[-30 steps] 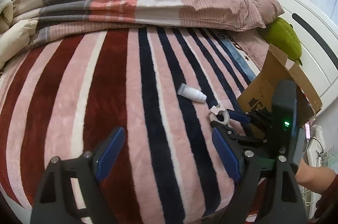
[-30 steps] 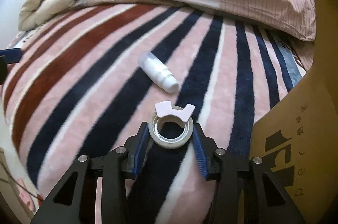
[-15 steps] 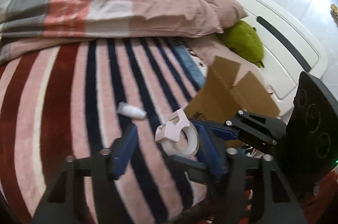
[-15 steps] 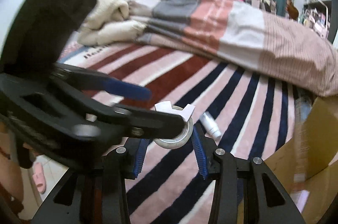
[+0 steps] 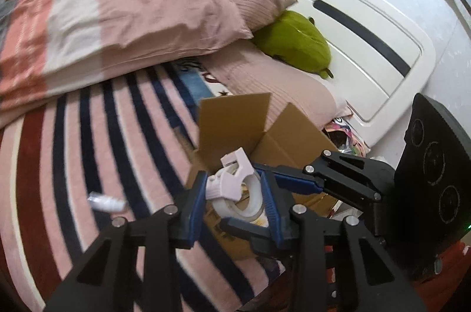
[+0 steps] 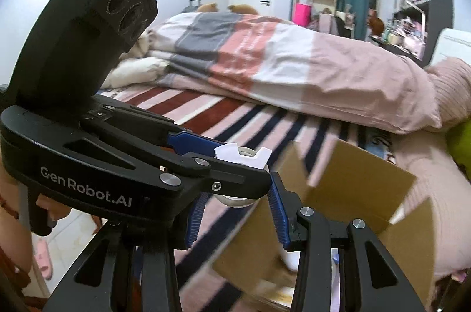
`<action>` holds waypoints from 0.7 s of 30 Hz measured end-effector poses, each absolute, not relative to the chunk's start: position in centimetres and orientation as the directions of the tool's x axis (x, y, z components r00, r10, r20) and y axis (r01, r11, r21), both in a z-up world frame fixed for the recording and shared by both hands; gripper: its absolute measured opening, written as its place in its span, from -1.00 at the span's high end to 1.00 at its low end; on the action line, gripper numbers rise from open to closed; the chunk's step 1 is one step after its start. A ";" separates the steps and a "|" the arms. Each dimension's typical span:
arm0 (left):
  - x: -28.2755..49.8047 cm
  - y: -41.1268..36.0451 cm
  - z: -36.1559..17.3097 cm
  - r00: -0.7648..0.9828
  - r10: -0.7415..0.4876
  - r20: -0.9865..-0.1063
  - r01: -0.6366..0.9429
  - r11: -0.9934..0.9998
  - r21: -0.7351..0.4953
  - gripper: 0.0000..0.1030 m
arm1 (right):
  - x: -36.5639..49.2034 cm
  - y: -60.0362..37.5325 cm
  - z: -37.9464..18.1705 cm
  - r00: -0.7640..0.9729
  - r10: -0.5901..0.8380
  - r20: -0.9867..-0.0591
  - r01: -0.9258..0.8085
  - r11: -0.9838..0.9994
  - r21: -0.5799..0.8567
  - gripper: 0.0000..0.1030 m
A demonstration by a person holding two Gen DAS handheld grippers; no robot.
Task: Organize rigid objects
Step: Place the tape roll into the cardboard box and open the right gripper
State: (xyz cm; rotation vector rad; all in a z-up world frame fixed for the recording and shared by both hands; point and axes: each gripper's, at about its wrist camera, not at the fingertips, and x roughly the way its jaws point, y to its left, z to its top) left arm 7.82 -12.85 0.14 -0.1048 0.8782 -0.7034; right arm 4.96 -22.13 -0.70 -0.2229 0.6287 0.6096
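Both grippers, left [image 5: 234,201] and right [image 6: 235,212], fingers clamped on tape roll [image 5: 250,198] above cardboard box [image 5: 235,120]. Risky handoff tbh: uneven release probably flips roll onto bed [image 5: 88,141].

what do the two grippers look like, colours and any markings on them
Both are matte black angular frames with silver screw heads and ribbed blue finger pads. The left gripper carries white "GenRobot.AI" lettering and a black block with round lenses. The right gripper has the same lens block, with a small green light glowing at its edge.
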 end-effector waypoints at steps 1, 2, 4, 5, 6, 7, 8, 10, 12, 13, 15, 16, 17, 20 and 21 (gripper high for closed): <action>8.1 -13.7 0.2 0.422 -0.607 -0.674 0.531 0.768 -0.359 0.35 | 5.2 -22.8 -0.6 0.646 0.457 -0.611 -0.586 0.810 -0.013 0.29; 8.4 -14.3 0.2 0.414 -0.609 -0.676 0.537 0.764 -0.359 0.35 | 5.3 -23.5 -0.5 0.650 0.449 -0.613 -0.576 0.817 -0.012 0.29; 9.0 -15.9 0.0 0.391 -0.614 -0.686 0.550 0.753 -0.360 0.35 | 5.5 -25.1 -0.5 0.661 0.429 -0.616 -0.550 0.835 -0.009 0.29; 9.3 -16.6 -0.1 0.381 -0.614 -0.692 0.556 0.750 -0.359 0.35 | 5.5 -25.7 -0.5 0.664 0.420 -0.618 -0.541 0.841 -0.010 0.29; 9.6 -17.4 -0.3 0.369 -0.612 -0.700 0.561 0.747 -0.357 0.35 | 5.7 -26.5 -0.5 0.667 0.409 -0.623 -0.529 0.849 -0.009 0.29; 9.8 -17.9 -0.4 0.361 -0.610 -0.706 0.565 0.745 -0.355 0.35 | 5.9 -27.1 -0.6 0.667 0.401 -0.628 -0.521 0.854 -0.008 0.29; 10.0 -18.4 -0.6 0.353 -0.608 -0.711 0.567 0.744 -0.354 0.35 | 6.0 -27.5 -0.6 0.666 0.392 -0.635 -0.513 0.858 -0.008 0.29; 10.4 -19.1 -0.9 0.338 -0.601 -0.724 0.569 0.743 -0.351 0.35 | 6.4 -28.5 -0.9 0.660 0.373 -0.652 -0.501 0.865 -0.011 0.29; 10.8 -19.9 -1.3 0.326 -0.589 -0.740 0.569 0.747 -0.344 0.35 | 6.7 -29.1 -1.2 0.650 0.358 -0.671 -0.490 0.872 -0.010 0.29; 10.9 -20.1 -1.4 0.326 -0.580 -0.747 0.566 0.752 -0.337 0.36 | 6.9 -29.3 -1.4 0.645 0.352 -0.679 -0.487 0.873 -0.010 0.29; 11.1 -20.3 -1.5 0.338 -0.556 -0.759 0.556 0.769 -0.316 0.28 | 7.0 -29.6 -1.8 0.633 0.339 -0.696 -0.479 0.878 -0.008 0.29; 11.1 -20.2 -1.5 0.344 -0.547 -0.763 0.552 0.775 -0.307 0.18 | 7.1 -29.8 -1.9 0.625 0.346 -0.700 -0.478 0.878 0.007 0.28; 11.1 -20.2 -1.5 0.350 -0.544 -0.763 0.549 0.779 -0.303 0.13 | 7.2 -29.8 -2.0 0.621 0.345 -0.704 -0.474 0.880 0.013 0.25; 11.0 -19.5 -1.3 0.366 -0.546 -0.754 0.538 0.785 -0.307 -0.08 | 7.0 -29.7 -1.8 0.628 0.318 -0.710 -0.461 0.887 -0.011 0.15; 10.9 -19.1 -1.2 0.373 -0.545 -0.751 0.533 0.788 -0.307 -0.11 | 7.1 -29.6 -1.8 0.629 0.314 -0.711 -0.461 0.887 -0.016 0.09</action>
